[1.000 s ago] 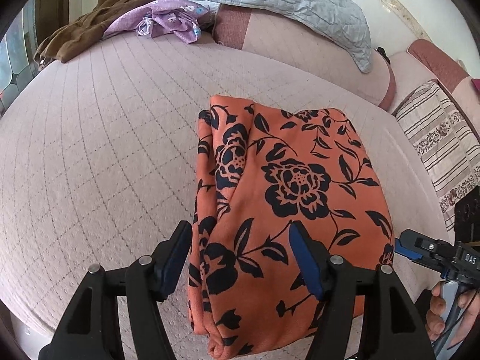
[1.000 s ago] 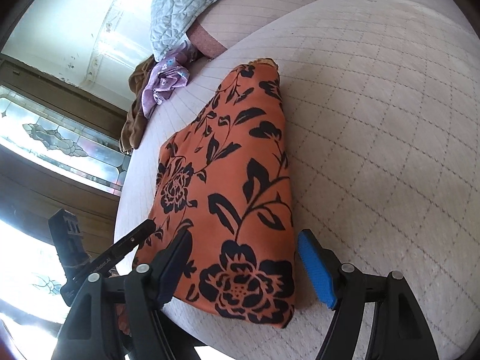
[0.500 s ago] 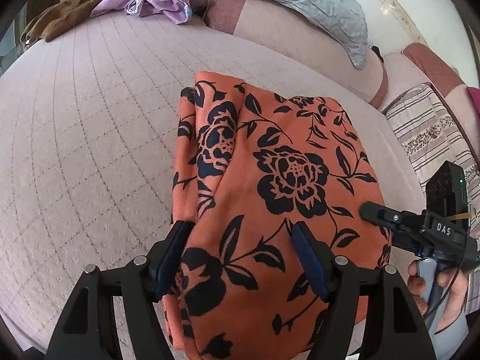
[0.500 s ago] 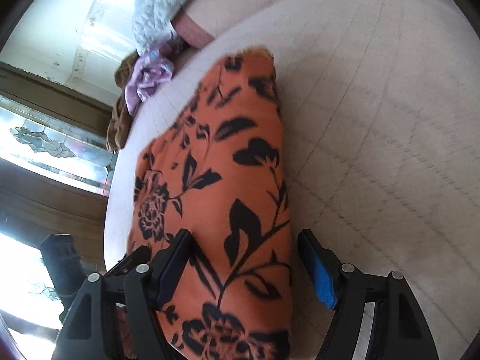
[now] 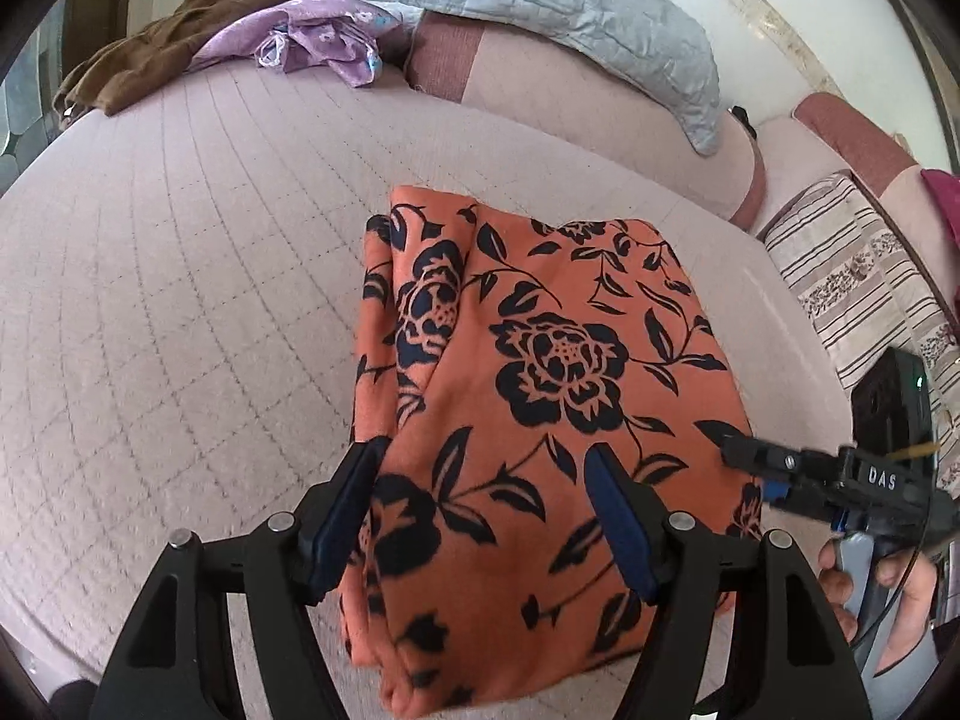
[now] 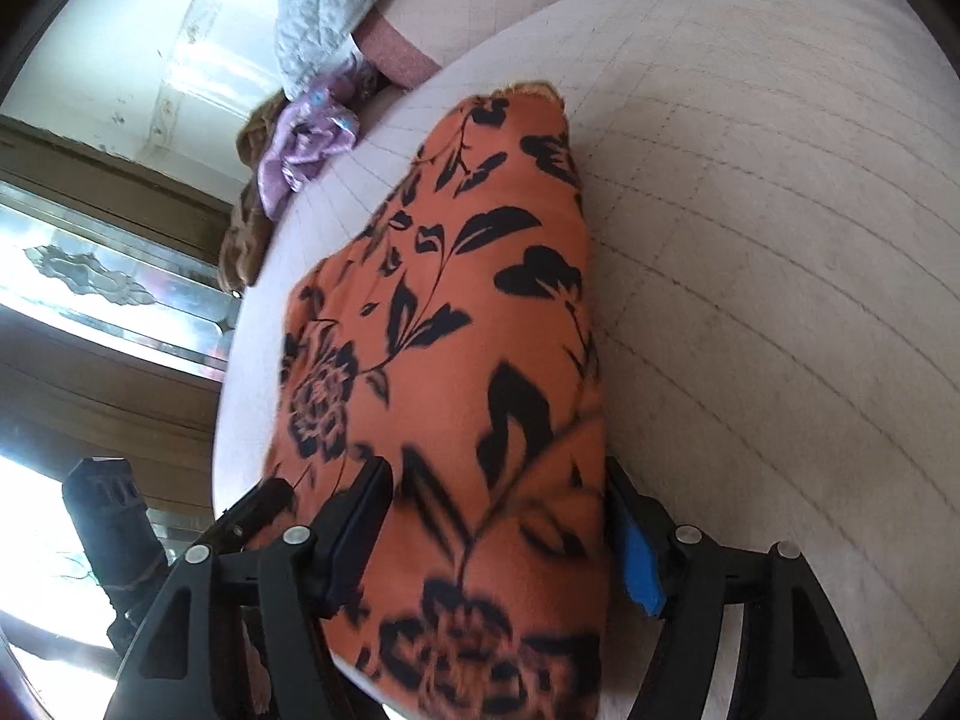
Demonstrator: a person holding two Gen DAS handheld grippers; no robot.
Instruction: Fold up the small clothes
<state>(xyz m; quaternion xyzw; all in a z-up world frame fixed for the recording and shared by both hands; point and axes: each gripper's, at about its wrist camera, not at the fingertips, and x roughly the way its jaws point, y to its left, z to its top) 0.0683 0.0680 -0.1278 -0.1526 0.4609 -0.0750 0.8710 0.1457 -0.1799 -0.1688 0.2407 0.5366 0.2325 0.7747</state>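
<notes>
Left wrist view: your left gripper (image 5: 480,516) straddles the folded orange floral garment (image 5: 540,372) at 6 o'clock on the quilted bed (image 5: 180,300), jaws apart — right gripper (image 6: 498,531) too, narrowing lately; soft, limp cloth — pinch all layers at its near edge.

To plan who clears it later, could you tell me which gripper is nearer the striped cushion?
Right. The right gripper is at the orange floral garment's edge facing the striped cushion; the left gripper is over the garment's opposite side, farther away.
</notes>
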